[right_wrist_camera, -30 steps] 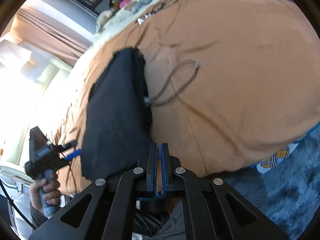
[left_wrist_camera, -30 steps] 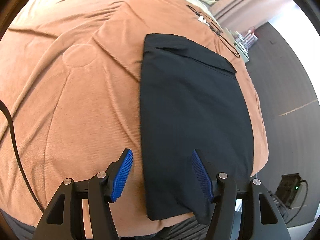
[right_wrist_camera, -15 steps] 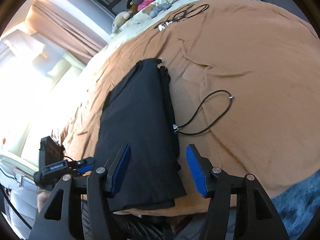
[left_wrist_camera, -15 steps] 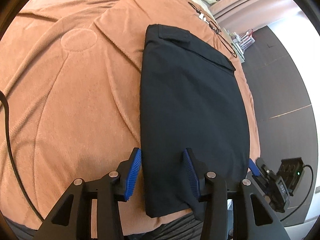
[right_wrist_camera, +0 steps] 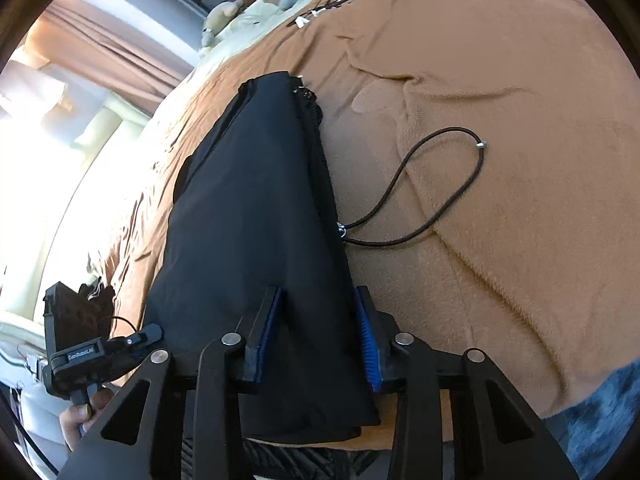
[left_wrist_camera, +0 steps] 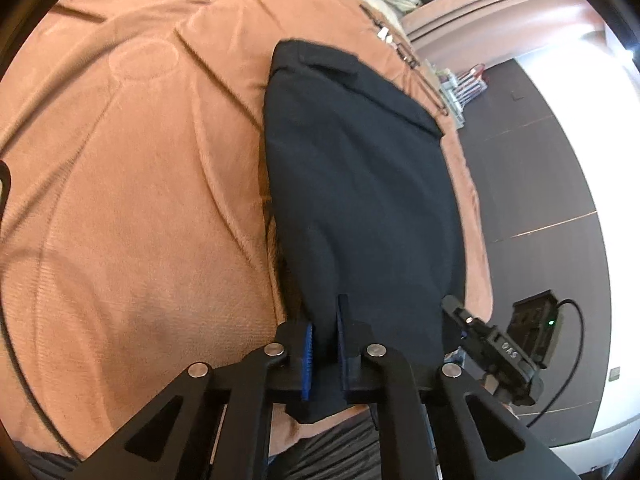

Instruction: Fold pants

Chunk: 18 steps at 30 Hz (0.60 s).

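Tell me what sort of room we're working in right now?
Most likely a bedroom. The black pants lie on a bed covered by a brown blanket, with soft toys piled at its far end and long curtains beside a bright window.

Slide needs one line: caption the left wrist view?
Left gripper pinches black pants' near hem on brown blanket.
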Each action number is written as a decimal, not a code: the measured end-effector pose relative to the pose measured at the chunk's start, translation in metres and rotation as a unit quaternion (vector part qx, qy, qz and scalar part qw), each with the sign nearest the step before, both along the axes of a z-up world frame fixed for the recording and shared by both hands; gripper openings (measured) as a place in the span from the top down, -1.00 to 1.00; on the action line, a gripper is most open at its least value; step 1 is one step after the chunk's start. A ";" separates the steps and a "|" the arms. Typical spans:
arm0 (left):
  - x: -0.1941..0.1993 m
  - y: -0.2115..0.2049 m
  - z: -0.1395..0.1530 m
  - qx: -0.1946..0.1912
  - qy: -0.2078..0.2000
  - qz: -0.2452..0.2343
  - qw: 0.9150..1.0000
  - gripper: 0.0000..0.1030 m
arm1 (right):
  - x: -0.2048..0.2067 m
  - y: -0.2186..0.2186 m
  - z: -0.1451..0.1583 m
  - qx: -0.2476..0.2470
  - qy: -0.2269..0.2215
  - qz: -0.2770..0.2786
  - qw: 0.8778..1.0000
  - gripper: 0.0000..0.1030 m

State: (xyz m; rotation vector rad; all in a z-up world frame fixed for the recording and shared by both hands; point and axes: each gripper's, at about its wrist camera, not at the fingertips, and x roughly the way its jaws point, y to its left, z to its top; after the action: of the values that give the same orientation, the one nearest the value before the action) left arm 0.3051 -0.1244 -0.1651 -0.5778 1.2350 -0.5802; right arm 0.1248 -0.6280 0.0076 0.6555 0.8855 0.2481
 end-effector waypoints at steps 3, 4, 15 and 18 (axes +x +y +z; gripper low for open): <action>-0.002 0.015 0.011 -0.001 -0.011 0.007 1.000 0.82 | -0.004 0.010 0.004 -0.004 0.003 0.004 1.000 0.44; -0.002 0.019 0.014 -0.002 -0.013 0.008 1.000 0.82 | -0.005 0.014 0.005 -0.004 0.004 0.008 1.000 0.45; -0.003 0.052 0.022 0.024 -0.011 0.016 1.000 0.83 | -0.017 0.062 0.005 0.011 0.008 0.051 0.999 0.48; -0.005 0.063 0.019 0.032 -0.008 0.019 0.999 0.83 | -0.016 0.069 0.005 0.013 0.008 0.060 0.998 0.48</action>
State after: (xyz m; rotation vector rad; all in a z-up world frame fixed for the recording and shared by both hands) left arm 0.3001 -0.0616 -0.1462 -0.5403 1.2209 -0.5115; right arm 0.1090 -0.5588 0.0125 0.6298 0.9403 0.3615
